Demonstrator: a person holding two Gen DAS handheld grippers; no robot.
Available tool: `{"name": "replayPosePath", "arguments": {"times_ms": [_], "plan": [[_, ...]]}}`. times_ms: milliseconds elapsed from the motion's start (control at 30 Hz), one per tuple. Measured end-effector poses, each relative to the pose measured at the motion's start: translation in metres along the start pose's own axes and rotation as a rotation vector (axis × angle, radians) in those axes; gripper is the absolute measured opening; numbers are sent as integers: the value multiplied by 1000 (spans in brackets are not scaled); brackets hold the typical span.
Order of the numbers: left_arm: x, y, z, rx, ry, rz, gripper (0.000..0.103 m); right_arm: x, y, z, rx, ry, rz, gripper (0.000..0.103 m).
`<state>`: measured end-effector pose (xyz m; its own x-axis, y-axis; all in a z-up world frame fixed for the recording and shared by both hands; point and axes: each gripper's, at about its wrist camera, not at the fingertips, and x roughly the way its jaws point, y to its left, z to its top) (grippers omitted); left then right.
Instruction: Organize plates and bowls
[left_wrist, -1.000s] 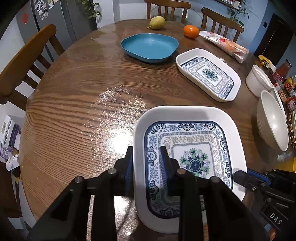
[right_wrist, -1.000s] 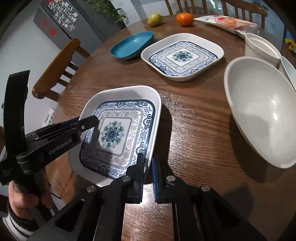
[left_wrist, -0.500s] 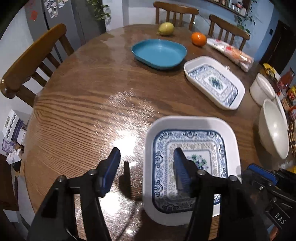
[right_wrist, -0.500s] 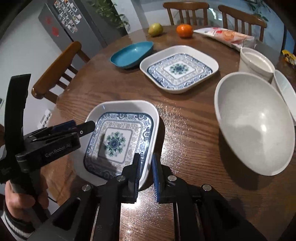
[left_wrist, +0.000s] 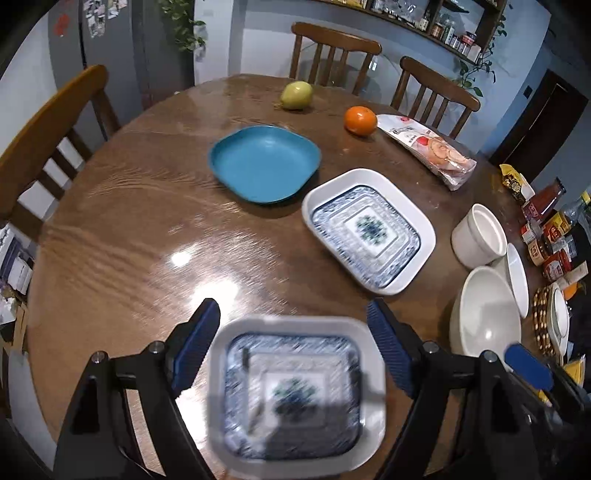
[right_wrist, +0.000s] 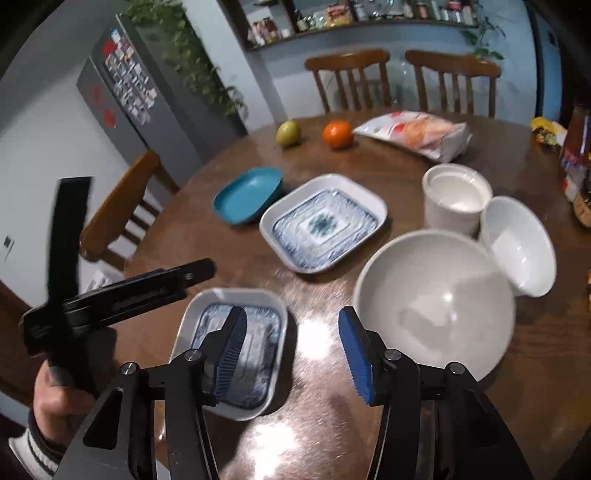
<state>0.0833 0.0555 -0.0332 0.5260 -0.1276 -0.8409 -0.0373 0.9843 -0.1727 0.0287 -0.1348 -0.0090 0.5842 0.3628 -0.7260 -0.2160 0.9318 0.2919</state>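
Observation:
A white square plate with a blue pattern (left_wrist: 295, 395) lies on the round wooden table (left_wrist: 147, 240) at its near edge, blurred. My left gripper (left_wrist: 293, 345) hovers above it; its jaws are opening and do not touch it. My right gripper (right_wrist: 293, 347) is also opening, its left finger over the same plate (right_wrist: 271, 321), with nothing gripped. A second patterned plate (left_wrist: 369, 229) sits mid-table, with a blue plate (left_wrist: 264, 162) behind it. A large white bowl (right_wrist: 432, 302), a smaller bowl (right_wrist: 517, 243) and a white cup (right_wrist: 456, 197) stand on the right.
A pear (left_wrist: 295, 95), an orange (left_wrist: 361, 120) and a snack packet (left_wrist: 428, 147) lie at the far side. Sauce bottles (left_wrist: 546, 229) crowd the right edge. Wooden chairs (left_wrist: 44, 147) ring the table. A person's hand (right_wrist: 55, 398) holds the left gripper.
Both grippers have let go of the near plate's rim, opened wide and lifted away from it. The plate stays on the table.

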Motion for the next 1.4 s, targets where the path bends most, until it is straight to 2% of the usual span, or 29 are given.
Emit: {"name": "replayPosePath", "arguments": {"times_ms": [167,233,300,433,567,667,900,1067,1267,1400], "plan": [[32,-23,23,-8,51,-27,79,-8,-13,3,29,-25,-37,54],[47,-30,29,4,68,-1,74,-10,-18,2,45,-26,-49,54],[62,-31,33,1,95,16,63,-10,-23,3,59,-24,-59,54],[87,-23,35,-33,163,22,55,-9,-28,4,74,-23,-76,54],[101,-23,37,-31,191,18,42,-6,-33,8,74,-20,-85,54],[103,-28,41,22,183,42,33,0,-34,14,61,-8,-86,54],[104,-15,43,110,196,68,35,20,-28,36,18,20,-83,54],[104,3,47,131,211,68,36,44,-21,60,-34,56,-90,54],[104,22,54,138,216,77,37,89,-4,89,-113,129,-111,54],[102,32,57,135,218,78,37,124,-3,99,-105,213,-120,54]]}}
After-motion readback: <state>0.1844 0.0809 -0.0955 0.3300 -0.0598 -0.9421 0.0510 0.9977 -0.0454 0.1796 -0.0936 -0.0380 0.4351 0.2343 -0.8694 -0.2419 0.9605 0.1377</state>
